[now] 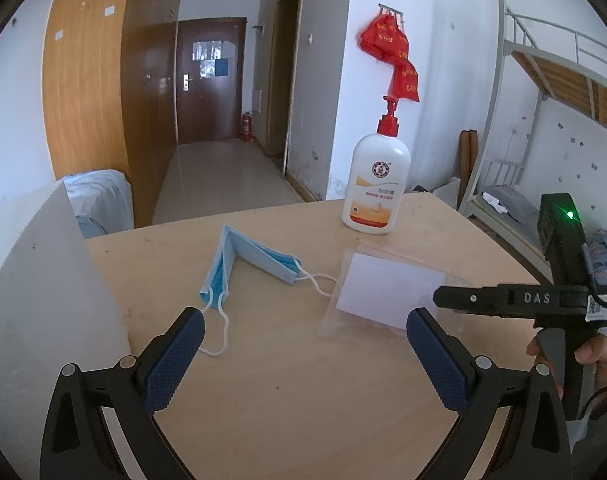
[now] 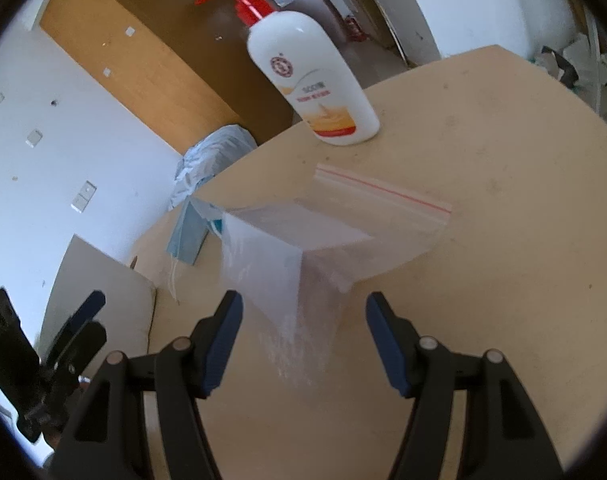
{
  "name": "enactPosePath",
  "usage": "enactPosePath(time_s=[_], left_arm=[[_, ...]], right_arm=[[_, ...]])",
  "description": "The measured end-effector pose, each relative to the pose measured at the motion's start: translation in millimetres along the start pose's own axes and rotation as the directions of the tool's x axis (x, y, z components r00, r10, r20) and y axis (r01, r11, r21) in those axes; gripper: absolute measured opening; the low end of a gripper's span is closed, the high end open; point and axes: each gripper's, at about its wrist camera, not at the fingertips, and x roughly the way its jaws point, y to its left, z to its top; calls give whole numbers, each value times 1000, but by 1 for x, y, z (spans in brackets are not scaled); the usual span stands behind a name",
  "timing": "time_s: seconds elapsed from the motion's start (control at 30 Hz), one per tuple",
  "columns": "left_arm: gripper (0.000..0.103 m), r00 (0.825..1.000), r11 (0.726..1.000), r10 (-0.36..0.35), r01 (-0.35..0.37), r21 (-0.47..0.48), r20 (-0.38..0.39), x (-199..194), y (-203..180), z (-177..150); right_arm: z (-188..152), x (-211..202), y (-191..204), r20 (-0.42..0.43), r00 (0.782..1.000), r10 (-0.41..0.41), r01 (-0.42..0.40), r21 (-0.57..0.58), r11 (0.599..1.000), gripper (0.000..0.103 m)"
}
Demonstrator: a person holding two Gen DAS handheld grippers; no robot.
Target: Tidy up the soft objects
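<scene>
A folded blue face mask [image 1: 245, 266] with white ear loops lies on the wooden table [image 1: 295, 392], ahead and left of my open, empty left gripper [image 1: 303, 320]. A clear zip bag [image 1: 387, 292] with a red seal strip lies to its right. In the right wrist view the zip bag [image 2: 323, 236] is partly raised, just ahead of my open, empty right gripper [image 2: 301, 312]; the mask [image 2: 191, 236] shows behind it to the left. The right gripper [image 1: 503, 300] also shows in the left wrist view, by the bag's right edge.
A white pump bottle [image 1: 377, 184] with a red top stands at the table's far side, also in the right wrist view [image 2: 315, 88]. A grey panel [image 1: 35, 280] borders the table's left edge. A bunk bed [image 1: 543, 120] stands far right.
</scene>
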Motion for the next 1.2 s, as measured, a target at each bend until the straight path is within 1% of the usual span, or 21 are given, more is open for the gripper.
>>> enactPosePath(time_s=[0.13, 0.17, 0.2, 0.23, 0.27, 0.3, 0.43, 0.5, 0.53, 0.7, 0.8, 0.87, 0.93, 1.0, 1.2], left_arm=[[101, 1000, 1000, 7, -7, 0, -9, 4, 1, 0], [101, 1000, 1000, 5, -5, -1, -12, 4, 1, 0], [101, 1000, 1000, 8, -8, -1, -13, 5, 2, -1], [101, 1000, 1000, 13, -13, -1, -10, 6, 2, -1], [101, 1000, 1000, 13, -13, -2, -12, 6, 2, -1], [101, 1000, 1000, 9, -9, -5, -13, 6, 3, -1], [101, 1000, 1000, 18, -18, -5, -7, 6, 4, -2], [101, 1000, 1000, 20, -20, -7, -8, 7, 6, -2], [101, 1000, 1000, 23, -23, -9, -7, 7, 6, -2], [101, 999, 999, 35, -35, -13, -1, 6, 6, -1], [101, 999, 999, 37, -37, -13, 1, 4, 6, -1], [101, 999, 999, 44, -44, -17, 8, 3, 6, -1], [101, 999, 999, 45, -44, -20, 10, 2, 5, -1], [101, 999, 999, 46, -46, -17, 11, 2, 4, 0], [101, 999, 999, 30, -30, -24, 18, 9, -2, 7]], right_arm=[[5, 14, 8, -11, 999, 38, -38, -5, 999, 68], [5, 15, 10, -9, 999, 43, -43, -10, 999, 65], [4, 16, 12, -4, 999, 50, -50, -13, 999, 47], [4, 17, 13, -10, 999, 50, -50, -24, 998, 23], [3, 18, 15, -24, 998, 52, -53, -40, 998, 15], [2, 17, 16, -24, 998, 54, -55, -47, 997, 12], [1, 2, 26, 30, 998, 50, -47, -98, 994, 5], [2, -6, 32, 65, 998, 27, -18, -131, 991, 5], [2, -10, 36, 78, 997, 29, -16, -152, 988, 5], [-3, -30, 54, 154, 987, -47, 82, -231, 969, 5], [-5, -34, 68, 183, 981, -62, 107, -251, 962, 5], [-8, -39, 73, 209, 972, -107, 159, -251, 955, 5], [-10, -45, 74, 222, 969, -104, 160, -249, 955, 4], [-12, -52, 76, 250, 959, -135, 199, -250, 948, 4], [-18, -74, 78, 299, 945, -135, 213, -244, 946, 4]])
